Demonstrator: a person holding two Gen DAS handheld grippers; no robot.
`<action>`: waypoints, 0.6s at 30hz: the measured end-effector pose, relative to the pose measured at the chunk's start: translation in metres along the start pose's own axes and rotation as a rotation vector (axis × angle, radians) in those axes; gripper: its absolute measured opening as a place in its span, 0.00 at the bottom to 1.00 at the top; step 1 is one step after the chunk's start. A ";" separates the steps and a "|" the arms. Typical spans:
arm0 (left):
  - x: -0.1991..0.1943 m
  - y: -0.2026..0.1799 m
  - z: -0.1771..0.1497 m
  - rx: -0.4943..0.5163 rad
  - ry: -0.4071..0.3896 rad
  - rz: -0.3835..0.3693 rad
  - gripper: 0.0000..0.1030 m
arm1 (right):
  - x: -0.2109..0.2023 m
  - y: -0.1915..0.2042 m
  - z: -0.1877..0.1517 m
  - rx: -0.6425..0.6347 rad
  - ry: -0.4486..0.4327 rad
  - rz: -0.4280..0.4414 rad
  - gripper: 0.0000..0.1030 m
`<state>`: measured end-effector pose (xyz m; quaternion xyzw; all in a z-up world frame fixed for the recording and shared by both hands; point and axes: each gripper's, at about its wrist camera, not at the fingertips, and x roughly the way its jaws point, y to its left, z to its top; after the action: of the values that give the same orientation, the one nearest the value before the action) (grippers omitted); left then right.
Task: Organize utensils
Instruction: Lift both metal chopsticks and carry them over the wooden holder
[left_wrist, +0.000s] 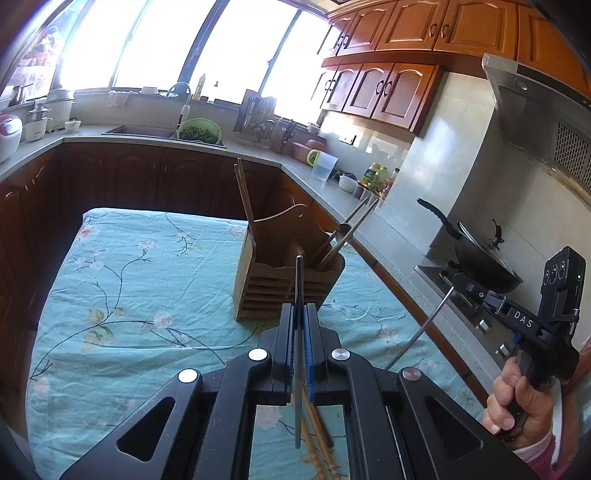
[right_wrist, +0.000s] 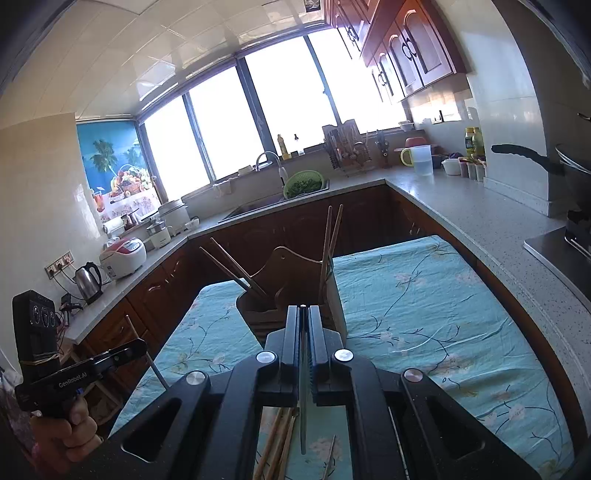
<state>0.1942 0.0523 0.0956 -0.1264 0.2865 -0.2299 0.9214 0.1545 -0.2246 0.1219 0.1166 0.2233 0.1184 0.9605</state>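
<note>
A wooden utensil holder (left_wrist: 284, 273) stands on the table with the teal floral cloth (left_wrist: 129, 295); it also shows in the right wrist view (right_wrist: 291, 291). Chopsticks (left_wrist: 245, 199) stand in its compartments. My left gripper (left_wrist: 300, 314) is shut on a metal chopstick (left_wrist: 299, 288), held upright just in front of the holder. My right gripper (right_wrist: 303, 317) is shut on another metal chopstick (right_wrist: 303, 406), also close before the holder; it shows in the left wrist view (left_wrist: 461, 282) at the right, its chopstick (left_wrist: 417, 332) slanting down. Several wooden chopsticks (right_wrist: 277, 443) lie on the cloth beneath the grippers.
A stone counter (left_wrist: 332, 192) runs along the right and back, with a black wok (left_wrist: 480, 254) on the stove, a plastic jug (left_wrist: 323, 164), bottles (left_wrist: 376, 175), a dish rack (left_wrist: 258, 118), a green colander (left_wrist: 199, 131) by the sink and rice cookers (right_wrist: 123, 256).
</note>
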 end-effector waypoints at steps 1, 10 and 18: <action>0.001 0.000 0.002 -0.002 -0.002 0.001 0.03 | 0.000 0.000 0.001 0.000 -0.001 0.001 0.04; 0.002 0.005 0.007 -0.010 -0.036 0.011 0.03 | 0.003 -0.001 0.005 0.003 -0.014 0.002 0.04; 0.006 0.012 0.012 -0.028 -0.048 0.014 0.03 | 0.005 -0.002 0.007 0.006 -0.015 0.003 0.04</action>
<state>0.2097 0.0604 0.0982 -0.1427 0.2685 -0.2162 0.9278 0.1623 -0.2264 0.1257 0.1206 0.2163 0.1181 0.9616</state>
